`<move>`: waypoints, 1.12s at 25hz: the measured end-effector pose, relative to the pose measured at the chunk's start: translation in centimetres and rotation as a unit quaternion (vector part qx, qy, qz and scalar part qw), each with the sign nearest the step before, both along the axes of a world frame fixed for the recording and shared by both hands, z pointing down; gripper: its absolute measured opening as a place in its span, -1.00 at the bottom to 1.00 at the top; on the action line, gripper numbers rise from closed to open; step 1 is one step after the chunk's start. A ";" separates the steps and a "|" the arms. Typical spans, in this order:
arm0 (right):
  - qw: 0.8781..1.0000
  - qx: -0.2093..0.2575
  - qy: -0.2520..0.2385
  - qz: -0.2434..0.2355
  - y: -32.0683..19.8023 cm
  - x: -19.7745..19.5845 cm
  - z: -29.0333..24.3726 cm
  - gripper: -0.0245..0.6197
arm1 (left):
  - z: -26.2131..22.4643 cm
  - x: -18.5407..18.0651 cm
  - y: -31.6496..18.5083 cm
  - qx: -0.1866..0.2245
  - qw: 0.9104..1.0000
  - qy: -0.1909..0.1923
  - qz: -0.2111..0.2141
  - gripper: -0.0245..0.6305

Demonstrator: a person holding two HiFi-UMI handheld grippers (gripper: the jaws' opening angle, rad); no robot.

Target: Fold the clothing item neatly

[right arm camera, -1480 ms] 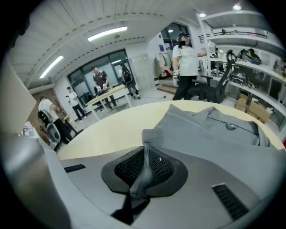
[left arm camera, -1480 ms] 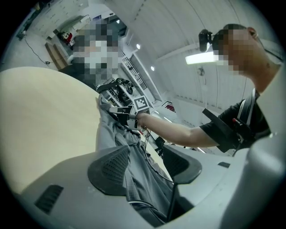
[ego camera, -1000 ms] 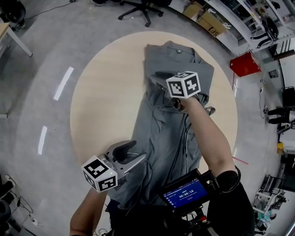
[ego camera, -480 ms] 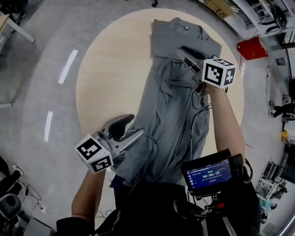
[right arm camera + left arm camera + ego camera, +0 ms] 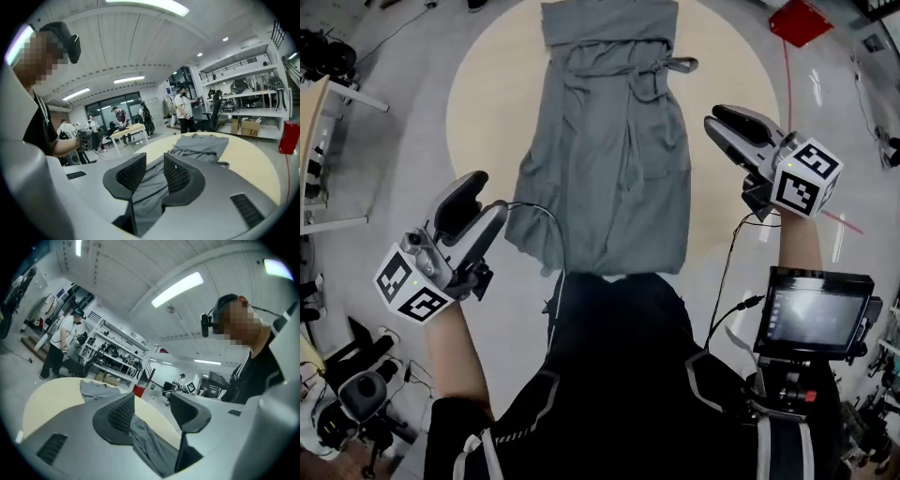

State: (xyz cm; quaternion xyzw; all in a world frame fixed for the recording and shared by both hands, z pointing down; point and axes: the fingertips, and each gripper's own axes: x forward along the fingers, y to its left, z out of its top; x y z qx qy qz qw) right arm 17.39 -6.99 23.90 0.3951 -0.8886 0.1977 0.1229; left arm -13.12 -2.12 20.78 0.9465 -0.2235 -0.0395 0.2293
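hovering both grippers beside the grey garment, neither one gripping it

head view: the garment (image 5: 609, 159) lies lengthwise down the round table (image 5: 487, 122), its near hem close to the person; left gripper (image 5: 478, 204) and right gripper (image 5: 718, 124) flank it, probably placed to take opposite side edges. left gripper view: jaws wide apart, nothing between them, cloth only beyond. right gripper view: jaws narrowly apart, also empty. bare tabletop on both sides leaves room for folding.
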 end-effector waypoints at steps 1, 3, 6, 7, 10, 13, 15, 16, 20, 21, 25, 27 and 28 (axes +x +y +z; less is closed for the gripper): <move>1.000 -0.013 -0.005 -0.001 2.6 1.3 1.2 -0.62 | -0.1 -0.3 1.8 0.001 1.000 -0.008 -0.002 -0.20; 0.998 -0.058 -0.024 0.011 8.4 3.3 5.0 -0.62 | 1.9 -1.2 5.4 -0.033 0.999 -0.022 -0.003 -0.20; 0.989 -0.136 -0.046 0.036 16.9 4.8 10.2 -0.56 | 7.7 -2.5 9.8 -0.104 0.992 -0.073 0.014 -0.19; 0.986 -0.152 -0.054 0.044 18.9 5.0 11.0 -0.54 | 9.6 -2.7 10.7 -0.118 0.988 -0.094 0.015 -0.19; 0.976 -0.196 -0.071 0.069 23.8 4.4 13.8 -0.46 | 15.6 -4.5 13.0 -0.167 0.979 -0.120 -0.002 -0.19; 0.959 -0.240 -0.093 0.117 28.2 3.6 18.0 -0.35 | 23.0 -6.0 14.4 -0.230 0.966 -0.119 0.013 -0.02; 0.946 -0.266 -0.108 0.147 29.9 3.1 21.2 -0.23 | 27.5 -6.3 14.8 -0.267 0.956 -0.119 0.036 0.11; 0.941 -0.277 -0.114 0.159 30.4 2.8 22.7 -0.18 | 29.2 -6.2 15.0 -0.286 0.950 -0.114 0.045 0.20; 0.919 -0.316 -0.149 0.181 30.3 0.2 28.4 -0.12 | 32.5 -6.0 14.5 -0.315 0.943 -0.091 0.059 0.38; 0.917 -0.318 -0.159 0.180 30.0 -0.2 29.1 -0.12 | 33.2 -6.0 14.2 -0.310 0.945 -0.086 0.064 0.40; 0.922 -0.283 -0.204 0.169 28.2 1.9 28.4 -0.12 | 35.1 -3.0 11.6 -0.278 0.947 -0.052 0.149 0.56; 0.920 -0.290 -0.210 0.157 27.9 1.7 28.6 -0.12 | 35.3 -3.1 11.0 -0.271 0.947 -0.066 0.161 0.56; 0.918 -0.299 -0.211 0.154 28.1 1.8 28.9 -0.12 | 35.3 -3.1 10.9 -0.267 0.946 -0.075 0.166 0.56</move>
